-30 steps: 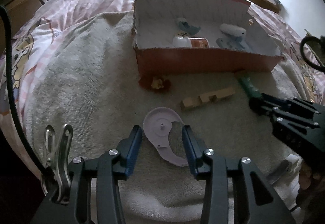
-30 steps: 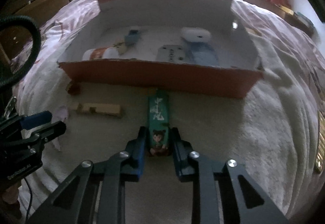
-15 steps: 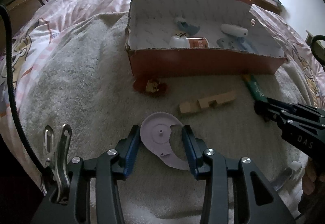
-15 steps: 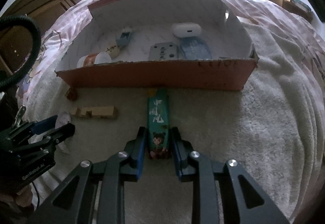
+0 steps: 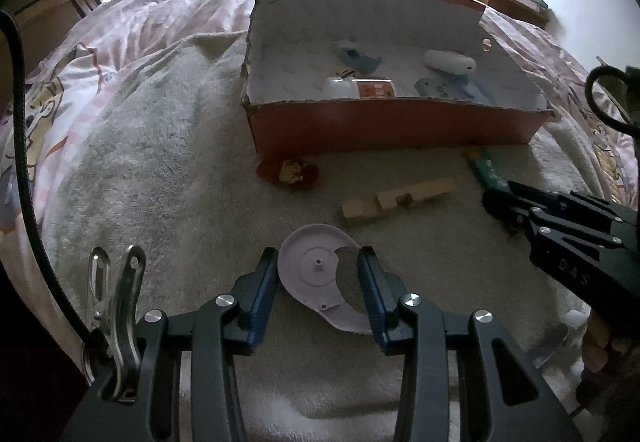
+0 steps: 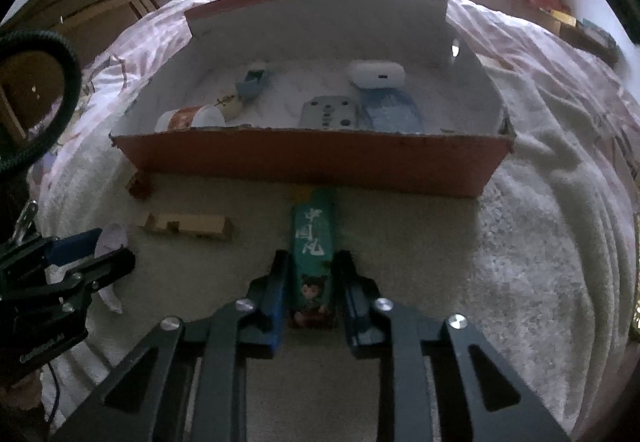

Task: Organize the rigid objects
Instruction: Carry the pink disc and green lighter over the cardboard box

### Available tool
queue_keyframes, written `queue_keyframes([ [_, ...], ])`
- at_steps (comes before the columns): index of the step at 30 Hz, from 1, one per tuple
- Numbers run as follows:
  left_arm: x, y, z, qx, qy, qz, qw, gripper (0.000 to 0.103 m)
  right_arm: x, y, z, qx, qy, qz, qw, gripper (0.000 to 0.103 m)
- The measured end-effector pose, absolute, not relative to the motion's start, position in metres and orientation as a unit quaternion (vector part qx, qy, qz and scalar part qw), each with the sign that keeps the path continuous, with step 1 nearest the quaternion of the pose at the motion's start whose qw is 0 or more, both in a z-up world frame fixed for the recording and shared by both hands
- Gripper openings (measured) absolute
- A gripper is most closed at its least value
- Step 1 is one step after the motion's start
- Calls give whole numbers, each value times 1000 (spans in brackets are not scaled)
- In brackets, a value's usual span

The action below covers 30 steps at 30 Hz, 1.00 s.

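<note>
1. My right gripper (image 6: 311,278) is clamped on the green box (image 6: 313,242) lying before the red carton (image 6: 312,161); stiff, light, held across its narrow sides.
2. My left gripper (image 5: 318,282) pinches the thin white disc (image 5: 316,274) on the blanket; light, slippery.

The cardboard box (image 6: 308,165) sits on the blanket (image 6: 520,262); inside it a small bottle (image 6: 188,118) lies at the left against the front wall, a flat panel (image 6: 329,113) near the middle, and an oval case (image 6: 376,73) behind that toward the back right. Before the box's front wall, from left to right, lie a small figurine (image 5: 290,171), a wooden block (image 6: 188,228) and a long flat packet (image 6: 313,242), whose far end nearly reaches the wall. Nearer the camera than the block, well before the box's left half, lies a round plastic disc (image 5: 316,270).
</note>
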State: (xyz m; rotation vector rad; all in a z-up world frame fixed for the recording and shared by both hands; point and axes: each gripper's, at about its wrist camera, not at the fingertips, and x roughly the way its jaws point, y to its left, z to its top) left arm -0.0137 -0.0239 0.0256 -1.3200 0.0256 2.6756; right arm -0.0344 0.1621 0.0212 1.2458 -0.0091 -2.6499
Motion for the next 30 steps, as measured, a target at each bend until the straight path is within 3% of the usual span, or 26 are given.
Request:
queue_keyframes([
  [15, -5, -13, 50, -423, 8, 901, 93, 41, -19, 187, 32, 421, -69, -891, 156, 24],
  [30, -26, 6, 80, -391, 24, 913, 116, 41, -10, 184, 62, 395, -64, -898, 184, 24],
])
